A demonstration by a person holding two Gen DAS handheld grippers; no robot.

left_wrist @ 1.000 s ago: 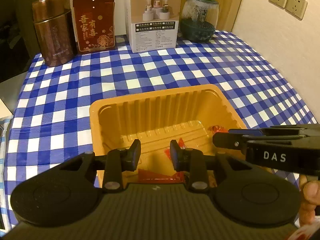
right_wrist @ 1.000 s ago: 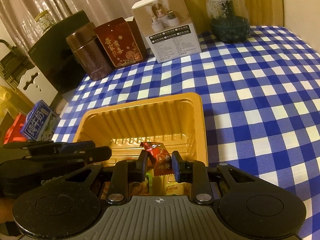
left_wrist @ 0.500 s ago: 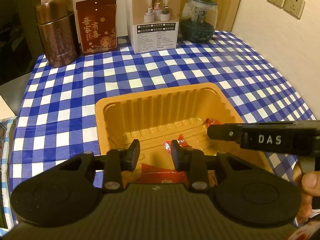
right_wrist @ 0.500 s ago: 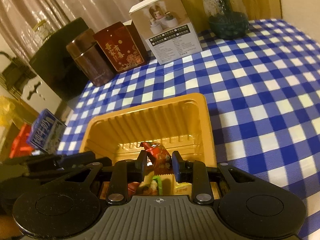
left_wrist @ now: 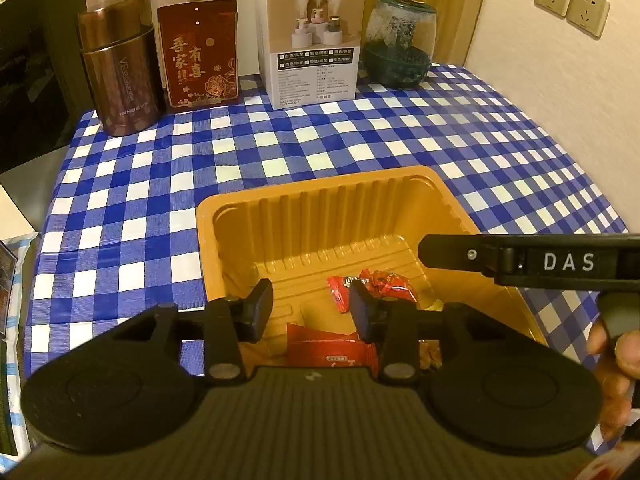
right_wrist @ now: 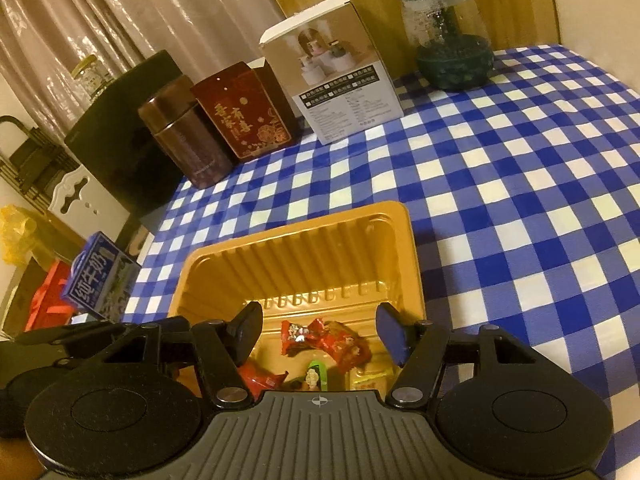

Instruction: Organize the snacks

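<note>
An orange plastic tray [left_wrist: 320,208] [right_wrist: 304,240] sits on the blue checked tablecloth and holds several wrapped snacks. A red candy [left_wrist: 380,284] [right_wrist: 320,336] lies on the tray floor, with a red packet [left_wrist: 328,344] and a green-wrapped one [right_wrist: 316,374] nearer me. My left gripper [left_wrist: 310,312] is open and empty over the tray's near edge. My right gripper [right_wrist: 320,332] is open wide and empty above the red candy. It shows from the side in the left wrist view [left_wrist: 520,260].
At the table's back stand a brown tin [left_wrist: 120,68], a red box [left_wrist: 198,54], a white carton [left_wrist: 312,40] and a glass jar [left_wrist: 400,44]. A blue milk carton [right_wrist: 100,276] lies off the left edge. A wall with sockets [left_wrist: 568,0] bounds the right.
My right gripper has opened and let go of the red candy, which now lies in the tray. The left gripper has stayed open over the tray's near edge.
</note>
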